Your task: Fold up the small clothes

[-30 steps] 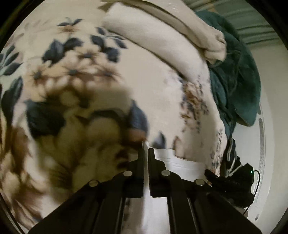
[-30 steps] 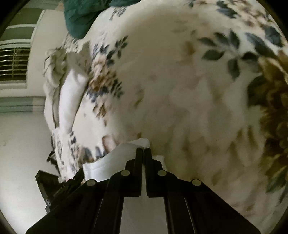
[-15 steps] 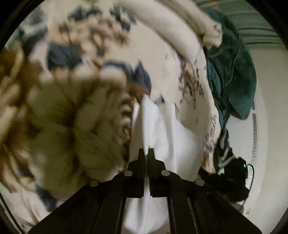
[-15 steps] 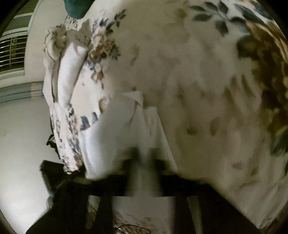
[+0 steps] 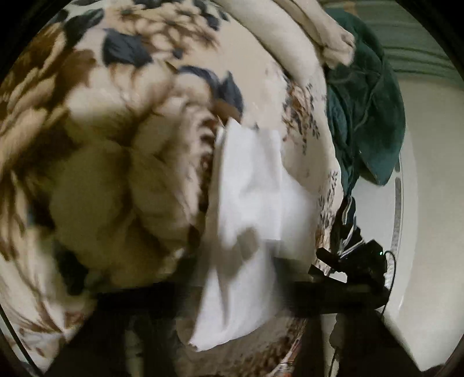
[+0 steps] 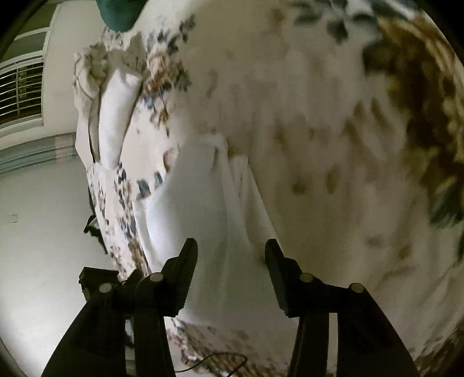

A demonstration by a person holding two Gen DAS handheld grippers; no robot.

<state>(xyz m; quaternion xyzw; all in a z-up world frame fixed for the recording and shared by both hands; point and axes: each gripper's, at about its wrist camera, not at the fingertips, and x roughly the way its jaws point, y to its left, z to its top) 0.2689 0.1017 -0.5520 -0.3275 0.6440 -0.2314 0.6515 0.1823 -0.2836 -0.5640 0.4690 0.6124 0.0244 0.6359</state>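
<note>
One white garment (image 5: 249, 203); one floral blanket (image 5: 101, 174); one teal cloth (image 5: 368, 95); two cream pillows (image 6: 116, 116).

My right gripper (image 6: 230, 255) stands with its two black fingers (image 6: 185, 266) spread wide apart, gripping nothing, just above the white garment (image 6: 208, 203). That cloth lies in a long folded strip on the floral blanket (image 6: 333, 116), running away from me, its edges soft with blur. Off to my left I see a pale pillow (image 6: 116, 116), a window with blinds (image 6: 20, 90) and a dark green cloth (image 6: 121, 11) at the top edge.
</note>
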